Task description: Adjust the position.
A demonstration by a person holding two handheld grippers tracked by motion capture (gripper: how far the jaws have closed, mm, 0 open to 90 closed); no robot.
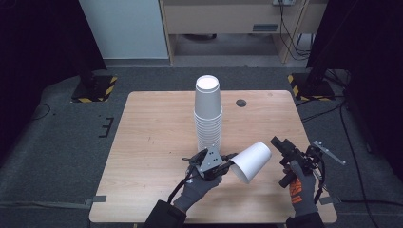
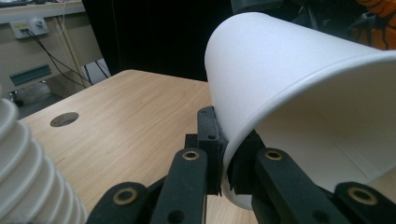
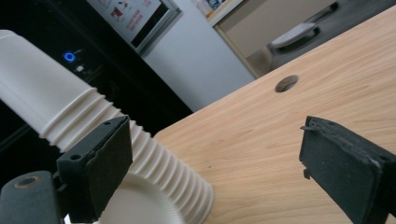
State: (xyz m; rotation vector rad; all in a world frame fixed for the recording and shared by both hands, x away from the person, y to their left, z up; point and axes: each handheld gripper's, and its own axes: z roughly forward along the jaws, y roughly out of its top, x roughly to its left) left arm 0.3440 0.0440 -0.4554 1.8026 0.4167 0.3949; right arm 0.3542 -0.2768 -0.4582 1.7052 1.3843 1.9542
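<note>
A tall stack of upside-down white paper cups (image 1: 208, 114) stands at the table's middle. My left gripper (image 1: 228, 163) is shut on the rim of a single white cup (image 1: 252, 161), which lies tilted on its side just above the table, its closed end pointing right. In the left gripper view the two black jaws pinch the cup's (image 2: 289, 84) rim wall, left gripper (image 2: 225, 163), with the stack (image 2: 23, 177) at the near left. My right gripper (image 1: 280, 144) hovers to the right of that cup, open and empty. In the right gripper view its pads (image 3: 107, 158) stand wide apart, right gripper (image 3: 224, 172), facing the stack (image 3: 93, 126).
The wooden table (image 1: 152, 123) has a round cable hole (image 1: 241, 102) at the back right, also seen as the hole (image 2: 64, 119) and the hole (image 3: 286, 83). Bare wood lies left and right of the stack. Black stands with striped bases (image 1: 95, 88) flank the table's far corners.
</note>
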